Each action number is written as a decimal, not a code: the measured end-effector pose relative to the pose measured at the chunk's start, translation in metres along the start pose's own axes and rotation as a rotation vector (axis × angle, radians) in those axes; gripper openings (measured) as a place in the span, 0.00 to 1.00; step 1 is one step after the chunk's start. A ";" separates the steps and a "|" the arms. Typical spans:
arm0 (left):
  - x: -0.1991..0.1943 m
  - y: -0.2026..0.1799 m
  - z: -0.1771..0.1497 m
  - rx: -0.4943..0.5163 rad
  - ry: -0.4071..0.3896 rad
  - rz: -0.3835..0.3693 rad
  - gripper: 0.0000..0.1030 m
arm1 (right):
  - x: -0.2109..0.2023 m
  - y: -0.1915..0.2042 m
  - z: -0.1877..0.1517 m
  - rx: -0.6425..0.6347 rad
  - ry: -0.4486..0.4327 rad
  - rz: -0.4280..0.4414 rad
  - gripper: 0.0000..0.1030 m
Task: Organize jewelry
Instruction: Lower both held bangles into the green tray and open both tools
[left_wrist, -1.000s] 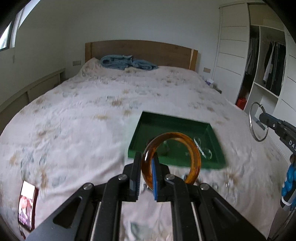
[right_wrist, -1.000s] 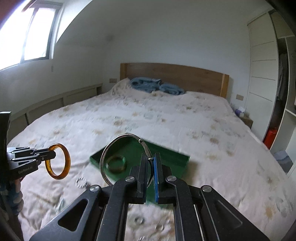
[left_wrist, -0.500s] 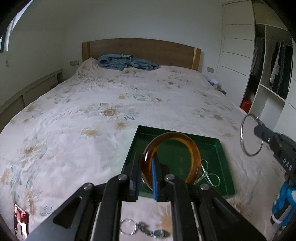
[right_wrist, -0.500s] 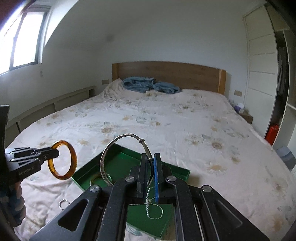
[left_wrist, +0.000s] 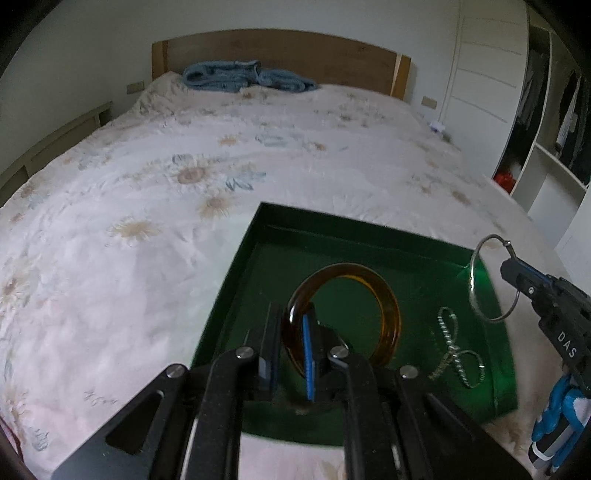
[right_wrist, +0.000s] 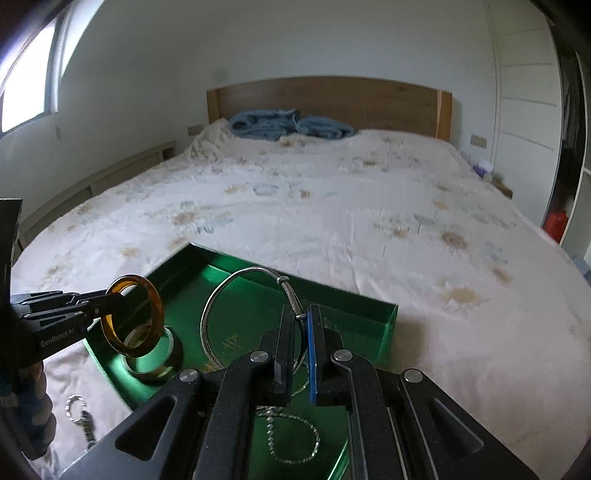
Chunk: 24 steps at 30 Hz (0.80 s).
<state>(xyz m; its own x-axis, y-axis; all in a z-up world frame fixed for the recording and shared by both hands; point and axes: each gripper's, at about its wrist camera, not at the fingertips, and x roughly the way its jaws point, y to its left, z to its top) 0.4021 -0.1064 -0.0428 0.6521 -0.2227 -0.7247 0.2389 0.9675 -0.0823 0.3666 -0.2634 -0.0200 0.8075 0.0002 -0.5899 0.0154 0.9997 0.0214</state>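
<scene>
Your left gripper (left_wrist: 291, 347) pinches the amber bangle (left_wrist: 341, 317) by its rim above the green tray (left_wrist: 236, 280); your right gripper (right_wrist: 301, 350) clamps the silver hoop (right_wrist: 221, 295) there too. Both look rigid, slick and light. Mind the tray walls; open bedspread (left_wrist: 129, 221) lies around.

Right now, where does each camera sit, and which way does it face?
Left wrist: on the left gripper, facing the headboard; own fingers clamp the amber bangle above the green tray.
Right wrist: on the right gripper, facing likewise; own fingers clamp the silver bangle.
Shared: tray, both bangles, chain, each other's gripper.
</scene>
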 end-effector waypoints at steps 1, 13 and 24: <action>0.006 0.000 0.001 0.001 0.006 0.002 0.09 | 0.008 -0.001 -0.001 0.001 0.012 -0.002 0.06; 0.056 0.014 0.019 -0.073 0.073 0.059 0.09 | 0.069 -0.002 -0.012 -0.049 0.210 -0.050 0.06; 0.064 0.023 0.009 -0.080 0.110 0.073 0.13 | 0.086 0.007 -0.024 -0.118 0.334 -0.080 0.05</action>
<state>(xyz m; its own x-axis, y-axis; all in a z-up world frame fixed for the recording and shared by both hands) 0.4561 -0.0993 -0.0854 0.5820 -0.1416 -0.8008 0.1326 0.9881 -0.0783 0.4219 -0.2553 -0.0894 0.5687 -0.0886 -0.8177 -0.0131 0.9931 -0.1168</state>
